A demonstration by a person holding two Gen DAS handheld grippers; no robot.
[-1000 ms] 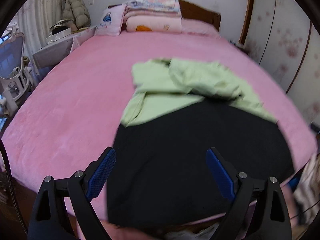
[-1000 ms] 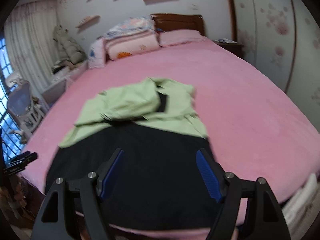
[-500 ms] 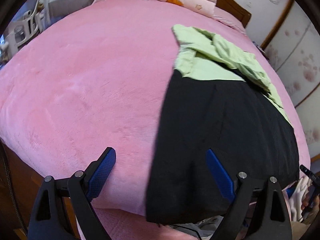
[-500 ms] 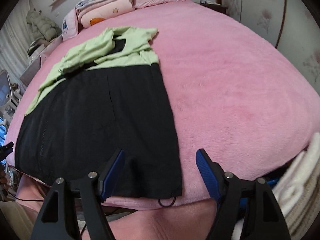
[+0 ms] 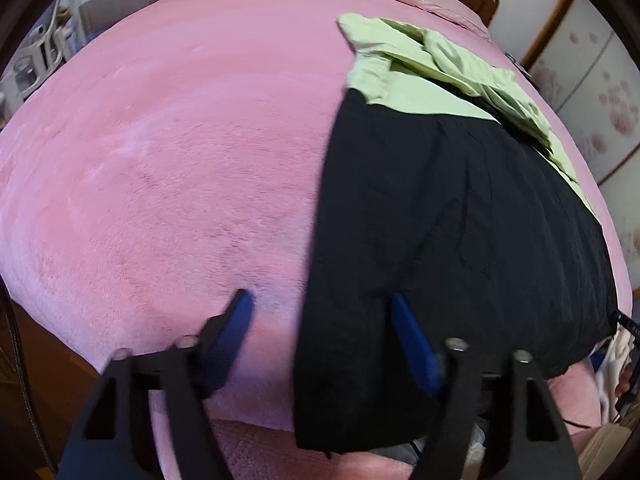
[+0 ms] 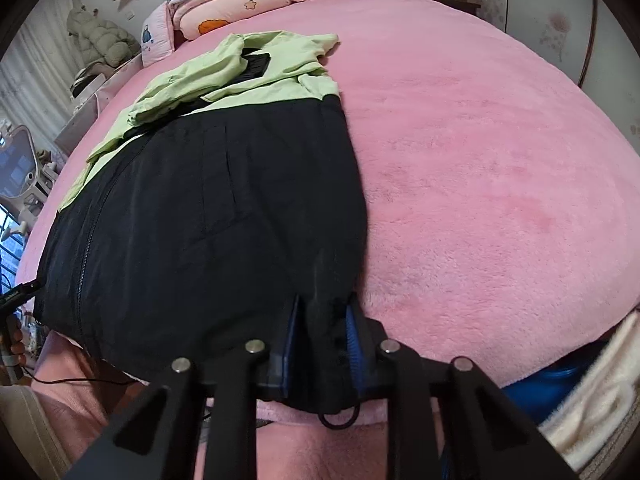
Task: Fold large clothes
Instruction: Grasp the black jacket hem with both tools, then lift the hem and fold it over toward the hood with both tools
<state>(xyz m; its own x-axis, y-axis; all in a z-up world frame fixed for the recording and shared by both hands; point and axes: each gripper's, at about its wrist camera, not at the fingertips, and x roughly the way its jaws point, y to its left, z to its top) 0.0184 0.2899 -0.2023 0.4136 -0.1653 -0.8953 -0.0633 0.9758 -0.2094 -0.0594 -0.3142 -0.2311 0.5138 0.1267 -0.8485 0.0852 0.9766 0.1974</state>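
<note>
A big jacket point(image 6: 208, 216) lies spread out on the pink bed point(image 6: 480, 168). Its bottom part is black and its top part is light green. In the right wrist view the green part sits up at 11 o'clock, near the stacked pillows point(image 6: 232, 4), and the black hem hangs over the bed's near edge at 6 o'clock.

The right gripper point(image 6: 320, 332) has its two blue pads pressed close together on the jacket's bottom right corner. It is pinching the black cloth. A small black cord loop point(image 6: 338, 416) dangles just under it.

The left gripper point(image 5: 320, 320) is wide open and holds nothing. One pad is over the pink blanket and the other is over the black cloth, so the jacket's left edge runs between them at 6 o'clock.

The folding has hardly begun. The body of the jacket is still flat, and no big fold shows. The green sleeves look bunched up on top. Probably the left corner needs grabbing next, and then all the folds are still left to do.
</note>
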